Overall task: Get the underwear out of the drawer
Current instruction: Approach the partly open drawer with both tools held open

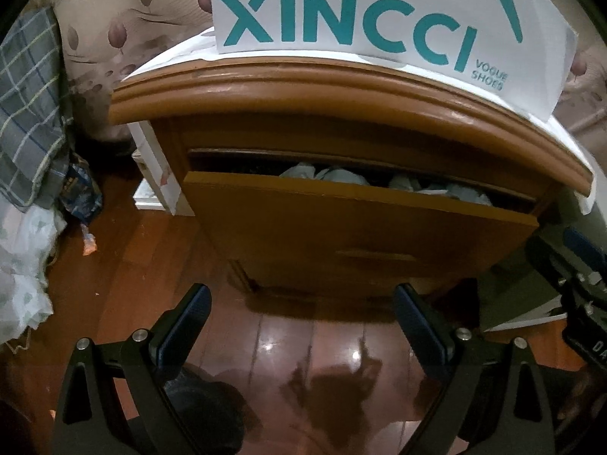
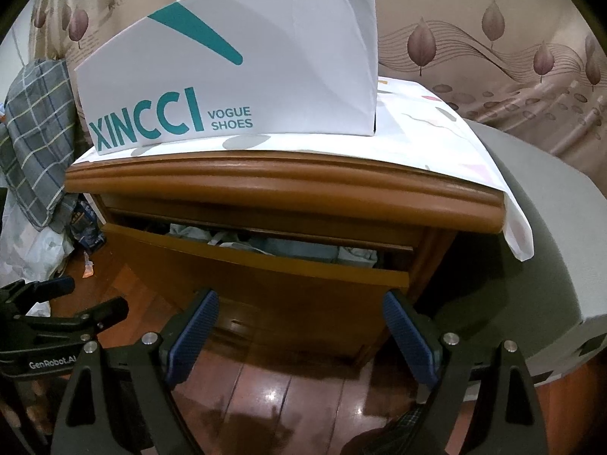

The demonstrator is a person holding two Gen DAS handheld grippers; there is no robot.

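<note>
Left gripper [image 1: 301, 314]: we hold it low over the floor in front of the nightstand, its fingers [image 1: 189, 318] spread wide and holding nothing.
Right gripper [image 2: 299, 322]: we hold it just in front of the nightstand too, fingers [image 2: 197, 322] wide apart and empty; in this view the left gripper shows at the left edge.
Floor [image 1: 288, 345]: glossy reddish wood boards below both grippers, reaching up to the foot of the nightstand.
Drawer [image 1: 341, 223]: the nightstand's upper drawer stands pulled part way out, its brown front tilted toward us above the fingers.
Underwear [image 1: 330, 176]: we see pale, crumpled cloth inside the open drawer, under the nightstand's top; which pieces are which we cannot tell. It shows in the right view as well [image 2: 265, 244].
Nightstand [image 1: 303, 91]: brown wood with a rounded moulded edge, its surface covered by a white patterned cloth [image 2: 436, 132].
Shoe box [image 2: 235, 72]: white, printed XINCCI VOGUE SHOES in teal, standing on the nightstand's surface.
Plaid fabric [image 1: 26, 113]: grey-blue checked cloth hanging left of the nightstand.
Wall [image 2: 493, 45]: beige leaf-pattern wallpaper behind the nightstand.
</note>
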